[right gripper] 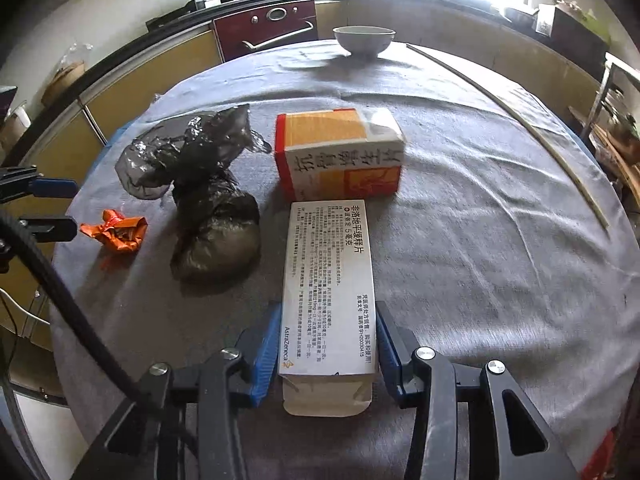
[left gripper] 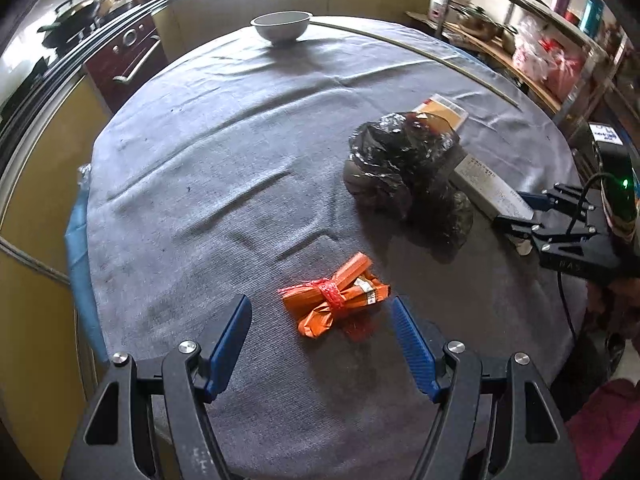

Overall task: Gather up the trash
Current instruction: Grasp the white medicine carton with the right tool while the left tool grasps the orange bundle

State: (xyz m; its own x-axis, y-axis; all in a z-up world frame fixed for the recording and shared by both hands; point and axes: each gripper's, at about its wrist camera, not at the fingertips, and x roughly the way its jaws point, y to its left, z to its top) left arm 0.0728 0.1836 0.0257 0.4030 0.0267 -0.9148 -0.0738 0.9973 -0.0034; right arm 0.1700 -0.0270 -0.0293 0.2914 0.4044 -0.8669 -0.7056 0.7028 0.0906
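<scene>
A crumpled orange wrapper (left gripper: 334, 300) tied with red string lies on the grey cloth; my left gripper (left gripper: 318, 302) hangs open over it, a blue pad on either side and neither touching. In the right wrist view the same wrapper (right gripper: 116, 232) sits far left. My right gripper (right gripper: 328, 307) is shut on the near end of a long white medicine box (right gripper: 330, 288), its pads against the box's two long sides. A crumpled black plastic bag (right gripper: 208, 208) and an orange-and-white carton (right gripper: 340, 152) lie beyond.
A round table with a grey cloth (left gripper: 224, 152) bears everything. At its far edge stands a white bowl (left gripper: 282, 26), and a thin pale stick (right gripper: 520, 120) lies along the right side. Cabinets, an oven and shelves ring the table.
</scene>
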